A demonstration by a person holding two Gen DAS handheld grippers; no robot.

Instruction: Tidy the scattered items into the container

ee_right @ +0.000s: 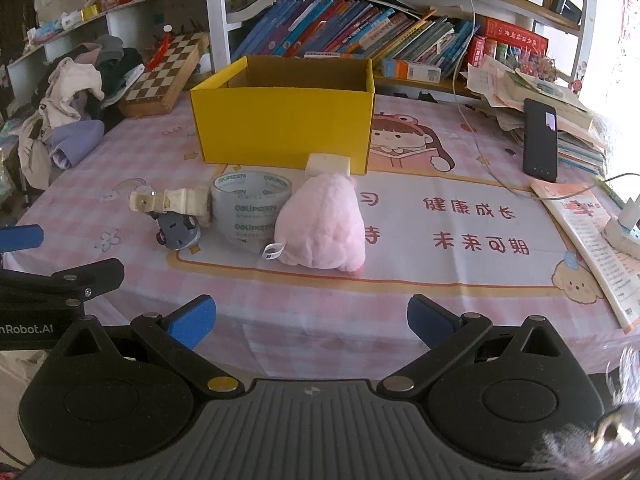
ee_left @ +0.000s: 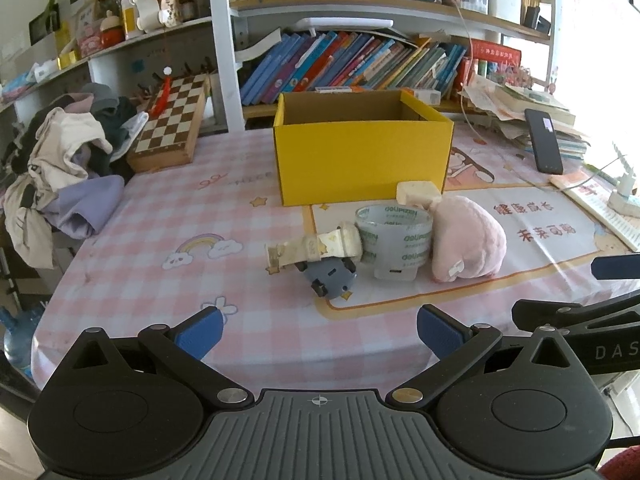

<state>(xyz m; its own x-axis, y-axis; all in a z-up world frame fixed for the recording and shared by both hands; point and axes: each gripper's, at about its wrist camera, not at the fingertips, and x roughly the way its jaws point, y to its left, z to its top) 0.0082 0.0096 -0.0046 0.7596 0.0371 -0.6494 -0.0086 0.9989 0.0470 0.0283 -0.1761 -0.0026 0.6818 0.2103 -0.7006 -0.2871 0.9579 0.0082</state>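
An open yellow box (ee_left: 362,160) (ee_right: 284,130) stands mid-table. In front of it lie a pink plush toy (ee_left: 466,238) (ee_right: 324,224), a clear tape roll (ee_left: 394,240) (ee_right: 250,208), a cream block (ee_left: 418,193) (ee_right: 329,165), a cream watch-like strap (ee_left: 316,248) (ee_right: 168,201) and a small grey toy car (ee_left: 330,276) (ee_right: 178,232). My left gripper (ee_left: 318,334) is open near the table's front edge, short of the car. My right gripper (ee_right: 312,324) is open too, short of the plush toy. Nothing sits between either pair of fingers.
A chessboard (ee_left: 170,124) and a heap of clothes (ee_left: 68,168) fill the left side. A black phone (ee_right: 540,140), piled papers and a booklet (ee_right: 592,240) lie at the right. Bookshelves stand behind the box. The right gripper's arm (ee_left: 580,316) shows at the left view's edge.
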